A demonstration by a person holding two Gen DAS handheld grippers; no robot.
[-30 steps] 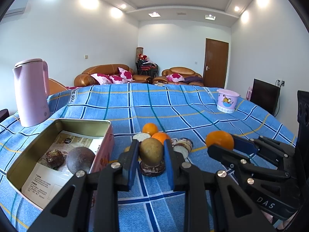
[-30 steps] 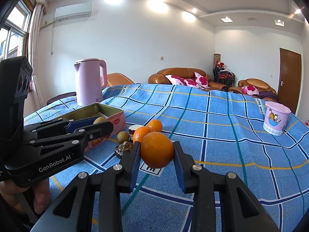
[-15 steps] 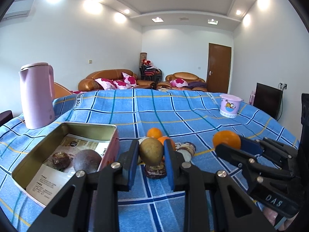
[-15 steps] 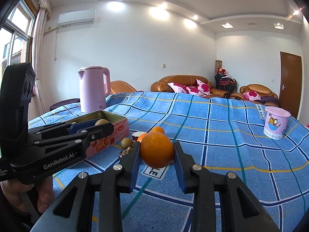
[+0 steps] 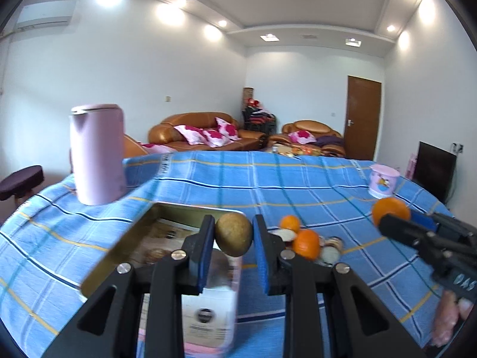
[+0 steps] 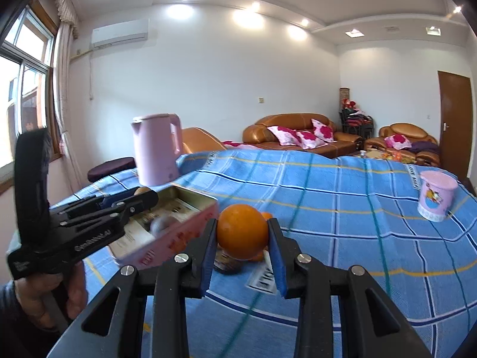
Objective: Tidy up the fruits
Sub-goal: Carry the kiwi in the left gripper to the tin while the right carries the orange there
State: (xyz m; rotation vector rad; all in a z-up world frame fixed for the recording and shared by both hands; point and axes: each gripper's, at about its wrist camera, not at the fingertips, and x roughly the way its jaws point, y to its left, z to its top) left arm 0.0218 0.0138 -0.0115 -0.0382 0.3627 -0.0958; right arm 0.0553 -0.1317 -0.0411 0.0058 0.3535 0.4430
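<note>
My left gripper point(image 5: 234, 235) is shut on a brown-green oval fruit point(image 5: 234, 234), held above the near right corner of an open pink tin point(image 5: 131, 238). The tin holds a paper sheet and dark round fruits, blurred here. In the right wrist view, my right gripper point(image 6: 242, 238) is shut on a large orange point(image 6: 242, 235), lifted off the blue checked cloth to the right of the tin point(image 6: 179, 232). Two small oranges point(image 5: 307, 244) and some cut pieces lie on the cloth between the grippers. The left gripper point(image 6: 146, 198) shows at the left in the right wrist view.
A pink kettle point(image 5: 97, 155) stands behind the tin at the table's left. A pink cup point(image 6: 436, 198) sits at the far right of the table. Sofas and a door are in the background. A hand point(image 6: 74, 286) holds the left gripper's handle.
Both grippers have risen with their fruits. The left gripper has swung left, so the tin now lies under and ahead of it instead of off to its left.
</note>
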